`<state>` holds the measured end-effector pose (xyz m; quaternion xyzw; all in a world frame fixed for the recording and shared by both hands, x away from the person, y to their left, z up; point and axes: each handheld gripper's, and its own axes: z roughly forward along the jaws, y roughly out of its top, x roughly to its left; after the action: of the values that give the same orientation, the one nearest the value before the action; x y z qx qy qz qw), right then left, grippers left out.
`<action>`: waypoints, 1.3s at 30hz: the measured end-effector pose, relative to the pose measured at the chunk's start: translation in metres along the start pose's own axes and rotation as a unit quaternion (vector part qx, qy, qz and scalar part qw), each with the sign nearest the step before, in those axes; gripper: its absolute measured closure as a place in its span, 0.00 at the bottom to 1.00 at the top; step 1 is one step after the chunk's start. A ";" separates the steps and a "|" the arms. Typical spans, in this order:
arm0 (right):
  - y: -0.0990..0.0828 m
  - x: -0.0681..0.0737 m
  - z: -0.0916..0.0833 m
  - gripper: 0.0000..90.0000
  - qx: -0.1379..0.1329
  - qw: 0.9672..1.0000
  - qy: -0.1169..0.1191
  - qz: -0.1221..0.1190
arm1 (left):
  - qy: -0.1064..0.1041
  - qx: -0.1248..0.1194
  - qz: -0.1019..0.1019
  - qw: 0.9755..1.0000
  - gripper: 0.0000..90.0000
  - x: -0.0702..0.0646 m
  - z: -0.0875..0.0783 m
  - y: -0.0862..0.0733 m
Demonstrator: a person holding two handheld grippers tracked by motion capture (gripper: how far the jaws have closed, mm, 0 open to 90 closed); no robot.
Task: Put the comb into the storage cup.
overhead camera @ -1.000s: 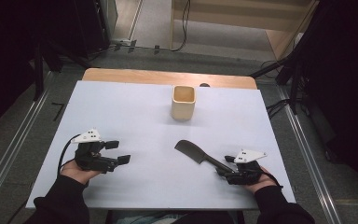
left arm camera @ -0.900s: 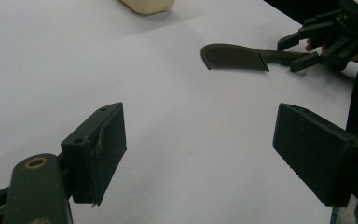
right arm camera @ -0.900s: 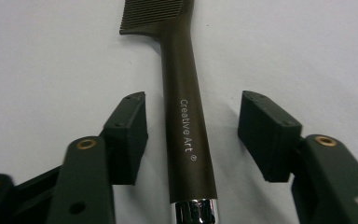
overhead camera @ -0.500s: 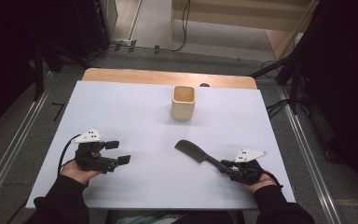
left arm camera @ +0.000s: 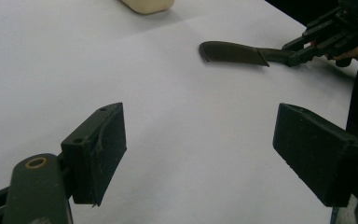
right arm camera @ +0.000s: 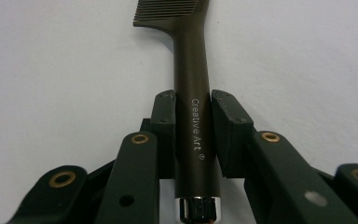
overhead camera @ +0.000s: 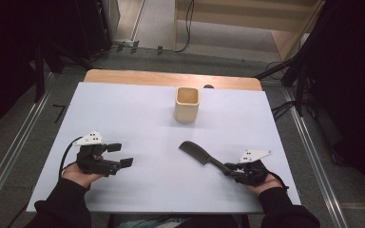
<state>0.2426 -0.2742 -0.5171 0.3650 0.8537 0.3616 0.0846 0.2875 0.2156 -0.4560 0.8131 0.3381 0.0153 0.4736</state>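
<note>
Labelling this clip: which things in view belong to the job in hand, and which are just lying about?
In the job:
- comb, handle clamped in the right gripper
- right gripper, jaws just closed on it

Lying about:
- beige cup, standing apart at the table's far side
- left gripper, open over bare table

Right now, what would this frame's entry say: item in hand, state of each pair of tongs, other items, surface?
item in hand: dark comb, lying flat on the table
right tongs: have just been closing, now shut on the comb's handle
left tongs: open, nothing between them, apart from the comb
other items: cream square cup, upright, beyond the comb
surface: white table
</note>
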 end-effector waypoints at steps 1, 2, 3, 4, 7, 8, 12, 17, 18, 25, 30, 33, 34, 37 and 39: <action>0.001 -0.001 0.000 0.78 0.001 1.000 0.003 0.002 | 0.000 0.000 0.000 1.000 0.20 0.000 0.000 0.000; 0.001 -0.001 0.000 0.78 0.002 1.000 0.005 0.006 | 0.000 0.000 0.001 1.000 0.20 0.000 0.000 0.000; 0.001 -0.002 0.000 0.78 0.003 1.000 0.007 0.004 | 0.000 0.001 0.001 1.000 0.20 0.000 0.000 0.000; 0.002 -0.002 0.000 0.78 0.003 1.000 0.008 0.006 | 0.000 0.001 0.001 1.000 0.20 0.000 0.000 0.000; 0.003 -0.002 -0.001 0.78 0.005 1.000 0.011 0.012 | 0.000 0.000 0.000 1.000 0.20 0.000 0.000 0.000; 0.004 -0.002 -0.002 0.78 0.004 1.000 0.014 0.016 | 0.000 0.000 0.000 1.000 0.20 0.000 0.000 0.000; 0.006 -0.003 -0.004 0.78 0.001 1.000 0.019 0.023 | 0.000 0.001 0.001 1.000 0.20 0.000 0.000 0.000; 0.011 -0.002 -0.011 0.78 -0.010 0.999 0.025 0.033 | 0.000 0.000 -0.001 1.000 0.20 0.000 0.001 0.000; 0.012 -0.002 -0.013 0.78 -0.012 0.999 0.024 0.034 | 0.000 0.001 -0.001 1.000 0.20 0.000 0.001 0.000; 0.021 0.000 -0.022 0.78 -0.034 0.998 0.022 0.045 | 0.001 0.000 -0.003 1.000 0.20 0.000 0.001 0.000; 0.027 0.002 -0.027 0.78 -0.050 0.997 0.026 0.056 | 0.000 0.003 -0.005 1.000 0.20 0.000 0.002 0.000; 0.029 0.002 -0.029 0.78 -0.055 0.996 0.023 0.060 | -0.001 0.004 -0.007 1.000 0.20 0.001 0.003 0.000; 0.030 0.002 -0.030 0.78 -0.057 0.996 0.024 0.066 | -0.003 0.003 -0.008 1.000 0.20 0.000 0.003 0.000; 0.031 0.002 -0.032 0.78 -0.063 0.995 0.022 0.072 | -0.001 0.004 -0.010 1.000 0.20 0.000 0.004 0.001; 0.032 0.002 -0.033 0.78 -0.066 0.995 0.021 0.073 | -0.003 0.005 -0.011 1.000 0.21 0.000 0.005 0.001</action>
<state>0.2460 -0.2760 -0.4708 0.4127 0.8004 0.4301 0.0641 0.2903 0.2118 -0.4576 0.8115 0.3459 0.0055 0.4709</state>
